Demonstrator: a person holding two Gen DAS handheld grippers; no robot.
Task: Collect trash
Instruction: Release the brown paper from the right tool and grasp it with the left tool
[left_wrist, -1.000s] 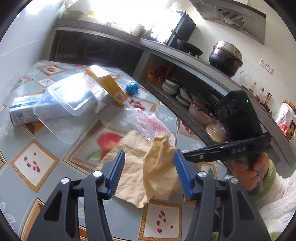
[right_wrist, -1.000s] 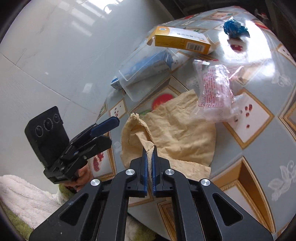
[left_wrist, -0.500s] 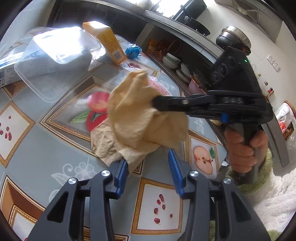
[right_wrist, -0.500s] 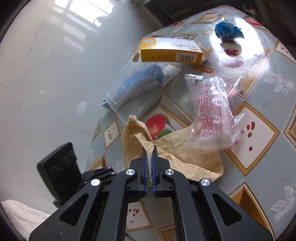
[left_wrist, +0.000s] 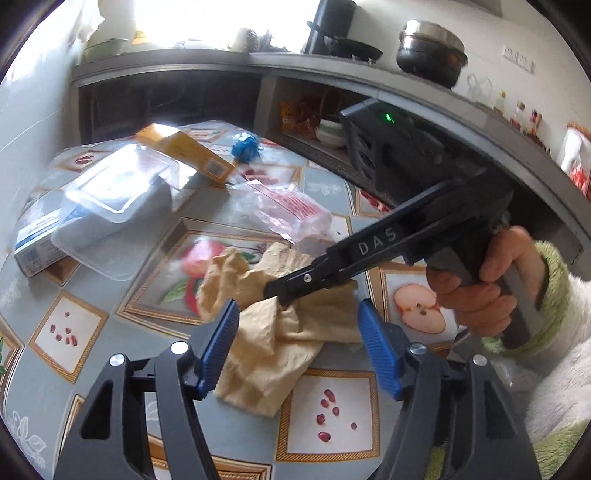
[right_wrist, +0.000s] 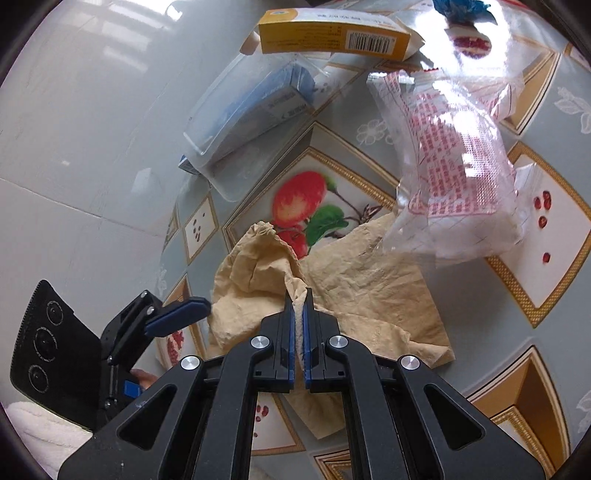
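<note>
A crumpled tan paper bag (left_wrist: 280, 332) (right_wrist: 354, 288) lies on the patterned tablecloth. My right gripper (right_wrist: 298, 299) is shut on a fold of the bag; it also shows in the left wrist view (left_wrist: 275, 291). My left gripper (left_wrist: 295, 332) is open, its blue pads either side of the bag, just above it. A clear plastic wrapper with red print (left_wrist: 291, 210) (right_wrist: 454, 173) lies just beyond the bag. A yellow box (left_wrist: 184, 151) (right_wrist: 332, 35), a blue crumpled wrapper (left_wrist: 244, 144) and a clear plastic tray over a blue-white box (left_wrist: 110, 199) (right_wrist: 251, 122) lie farther back.
The table (left_wrist: 66, 328) stands against a white wall (right_wrist: 74, 129) on the left. A dark kitchen counter (left_wrist: 369, 77) with pots and shelves of bowls runs along the back and right in the left wrist view.
The right gripper has lowered the pinched bag back toward the table. The left gripper has opened wider and now straddles the bag.
</note>
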